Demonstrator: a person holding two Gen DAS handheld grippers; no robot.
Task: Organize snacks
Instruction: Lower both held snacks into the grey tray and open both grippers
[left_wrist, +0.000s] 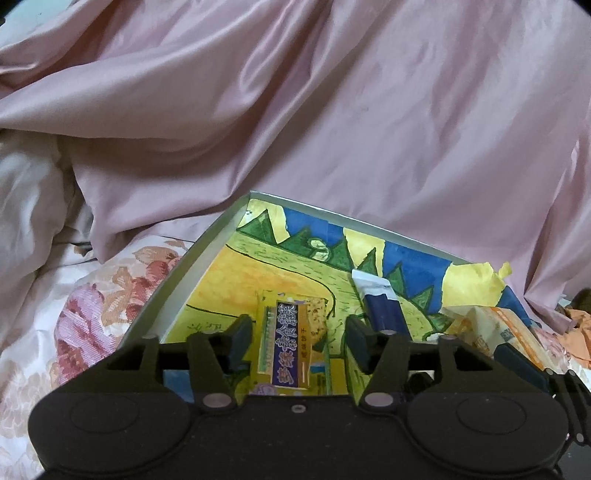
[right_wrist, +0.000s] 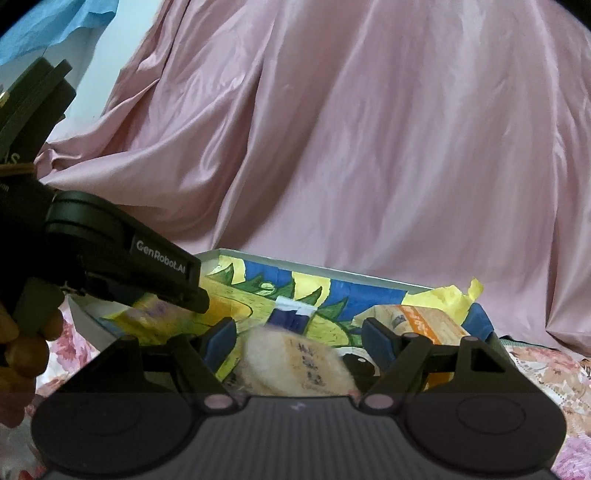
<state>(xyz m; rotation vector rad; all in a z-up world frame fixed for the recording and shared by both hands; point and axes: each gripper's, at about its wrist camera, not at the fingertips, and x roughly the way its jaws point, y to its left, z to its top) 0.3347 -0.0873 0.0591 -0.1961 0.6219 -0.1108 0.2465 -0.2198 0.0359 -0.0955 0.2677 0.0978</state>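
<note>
1. A yellow snack packet (left_wrist: 286, 343) with a purple label is lying on the floor of the painted box (left_wrist: 207, 254), between the fingers of the left gripper (left_wrist: 297, 341). The jaws are standing apart with a gap on each side of the packet, so nothing is being gripped.
2. A round pale rice cracker (right_wrist: 295, 365) in clear wrap is sitting between the fingers of the right gripper (right_wrist: 299, 345). Those jaws are standing wide and the pads are not pressing on it; whether it is resting on the box floor I cannot tell.
3. A blue and white packet (left_wrist: 380, 306) is lying just beside the yellow one, near the far wall of the box.
4. An orange and cream packet (right_wrist: 421, 321) is leaning in the right corner, below a torn yellow paper edge (right_wrist: 461, 295).
5. In the right wrist view the left gripper is reaching in from the left over the box rim, held by a hand (right_wrist: 26, 347).
6. The box is sitting on a flowered bedcover (left_wrist: 92, 302), and a pink satin sheet (left_wrist: 332, 110) is piling up behind it.
</note>
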